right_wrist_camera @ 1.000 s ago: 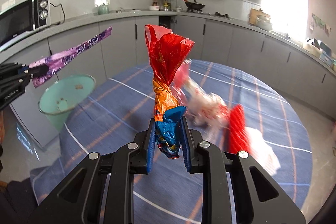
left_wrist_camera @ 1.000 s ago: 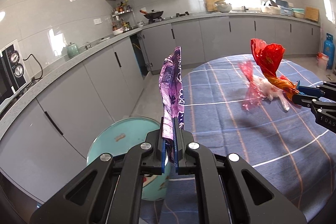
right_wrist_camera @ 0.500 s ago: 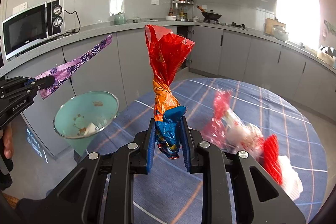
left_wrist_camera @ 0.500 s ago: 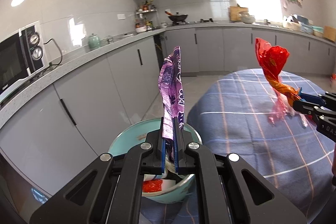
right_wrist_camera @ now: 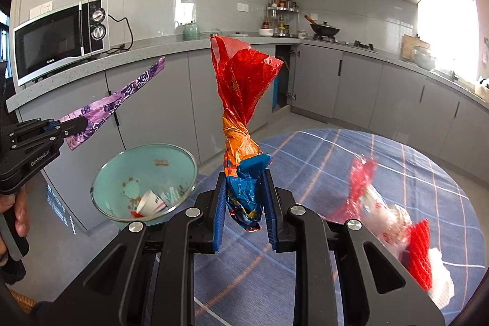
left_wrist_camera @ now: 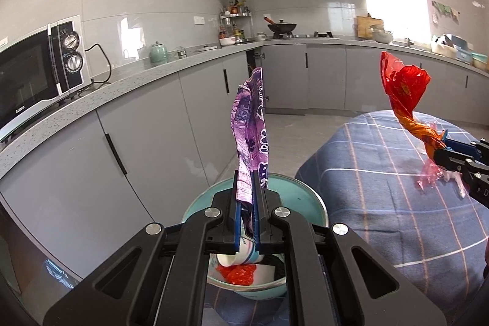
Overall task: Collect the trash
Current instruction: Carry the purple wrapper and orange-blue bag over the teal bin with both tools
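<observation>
My left gripper (left_wrist_camera: 248,182) is shut on a flat purple wrapper (left_wrist_camera: 251,127) that stands upright between its pads, right above the teal trash bin (left_wrist_camera: 308,200). Seen from the right wrist, that gripper (right_wrist_camera: 76,124) and the purple wrapper (right_wrist_camera: 122,100) hang left of and above the bin (right_wrist_camera: 110,179). My right gripper (right_wrist_camera: 244,197) is shut on a twisted red, orange and blue wrapper (right_wrist_camera: 241,100) held over the table's left edge. The left wrist view shows this gripper (left_wrist_camera: 443,145) at the right with the red wrapper (left_wrist_camera: 403,87).
The bin holds a paper cup (right_wrist_camera: 151,200) and scraps. More trash lies on the blue checked tablecloth (right_wrist_camera: 305,152): a clear-and-red bag (right_wrist_camera: 376,203), red mesh (right_wrist_camera: 420,252). Grey cabinets (left_wrist_camera: 137,148) and a microwave (right_wrist_camera: 61,35) stand behind. A hand (right_wrist_camera: 18,213) grips the left handle.
Both grippers have swung left with their wrappers still held. The bin has come under the left gripper and closer to the right one; the table trash has slid to the right of view.
</observation>
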### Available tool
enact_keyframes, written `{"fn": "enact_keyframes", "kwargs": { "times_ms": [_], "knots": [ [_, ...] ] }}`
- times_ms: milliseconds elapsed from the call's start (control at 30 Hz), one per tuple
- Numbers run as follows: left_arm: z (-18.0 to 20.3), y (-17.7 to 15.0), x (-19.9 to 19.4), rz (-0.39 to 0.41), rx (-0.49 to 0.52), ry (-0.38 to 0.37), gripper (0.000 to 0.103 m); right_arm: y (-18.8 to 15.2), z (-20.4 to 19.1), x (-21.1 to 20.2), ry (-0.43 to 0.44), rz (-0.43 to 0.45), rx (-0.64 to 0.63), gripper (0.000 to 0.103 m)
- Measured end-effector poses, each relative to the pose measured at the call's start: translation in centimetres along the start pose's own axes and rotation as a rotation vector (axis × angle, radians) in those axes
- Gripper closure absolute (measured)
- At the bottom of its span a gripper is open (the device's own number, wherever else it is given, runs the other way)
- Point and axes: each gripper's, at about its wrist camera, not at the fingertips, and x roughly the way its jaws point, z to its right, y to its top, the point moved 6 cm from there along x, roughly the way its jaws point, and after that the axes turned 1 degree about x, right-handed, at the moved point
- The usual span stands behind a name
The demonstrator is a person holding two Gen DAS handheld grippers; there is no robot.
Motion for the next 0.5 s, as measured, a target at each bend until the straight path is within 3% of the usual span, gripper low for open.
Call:
{"fn": "enact_keyframes", "kwargs": {
  "times_ms": [500],
  "knots": [
    [-3.2, 0.3, 0.5, 0.009, -0.048, 0.045, 0.097, 1.8, -2.9, 1.9, 0.051, 0.007, -0.03, 0.08]
  ]
}}
